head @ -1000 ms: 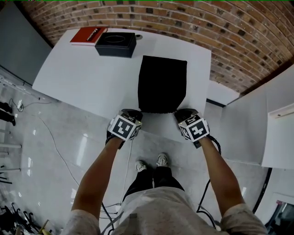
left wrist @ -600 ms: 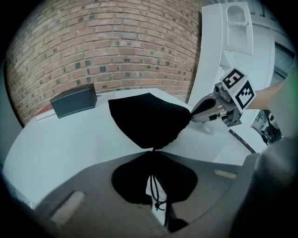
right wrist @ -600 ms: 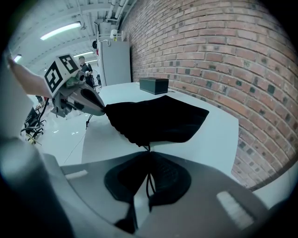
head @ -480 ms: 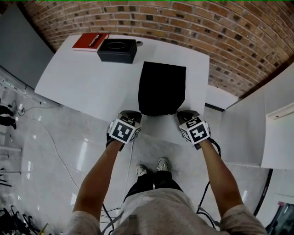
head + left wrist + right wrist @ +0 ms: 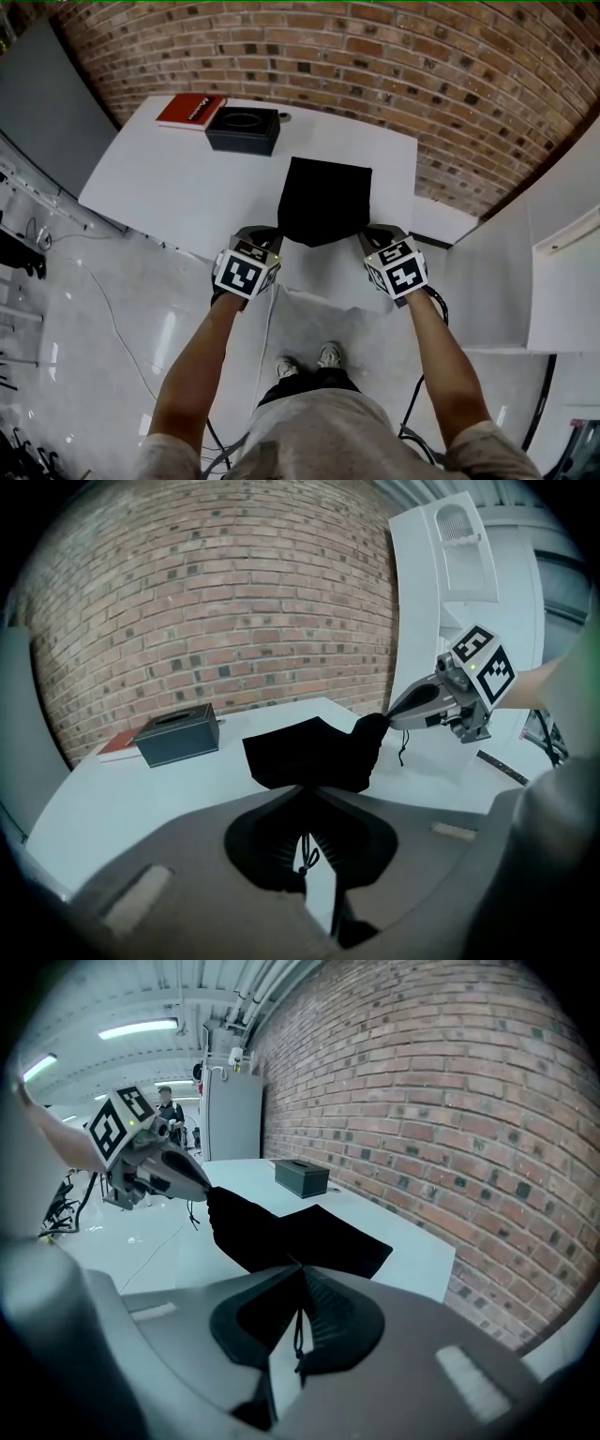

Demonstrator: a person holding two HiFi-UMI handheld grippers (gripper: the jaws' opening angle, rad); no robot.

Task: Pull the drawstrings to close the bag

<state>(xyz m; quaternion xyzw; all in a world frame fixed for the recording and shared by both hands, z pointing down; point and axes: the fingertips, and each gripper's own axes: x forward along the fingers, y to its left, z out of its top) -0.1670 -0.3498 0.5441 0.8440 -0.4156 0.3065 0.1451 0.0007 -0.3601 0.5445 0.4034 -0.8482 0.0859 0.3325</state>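
Clearly the work is only getting started. The bag (image 5: 323, 202) is lying towards the bench's (image 5: 169, 178) near edge, its far end resting flat on the bench and its near, mouth end being held up off it. The left tongs (image 5: 270, 236) are pressing together on the left drawstring (image 5: 305, 850) at the mouth corner nearer the bench's left side. The right tongs (image 5: 367, 236) are pinching the right drawstring (image 5: 298, 1330) at the opposite corner. A short tail of cord is dangling below each closed pair of tips.

To my eye the gripping is done and the closing is not. The mouth is stretching between the two tongs about as wide as the end lying on the bench, with no gathering of the cloth showing. What is remaining, I judge, is the pull itself, drawing the cords out until the mouth is bunching shut.

As for contents, the bag is hanging limp and thin, so I am guessing it is empty or nearly so, though its inside is not showing. A dark box (image 5: 243, 129) with an oval opening on top is sitting at the bench's far left corner, its contents hidden, and a red book (image 5: 191, 111) is lying just beside it, closer to the bench's left edge.
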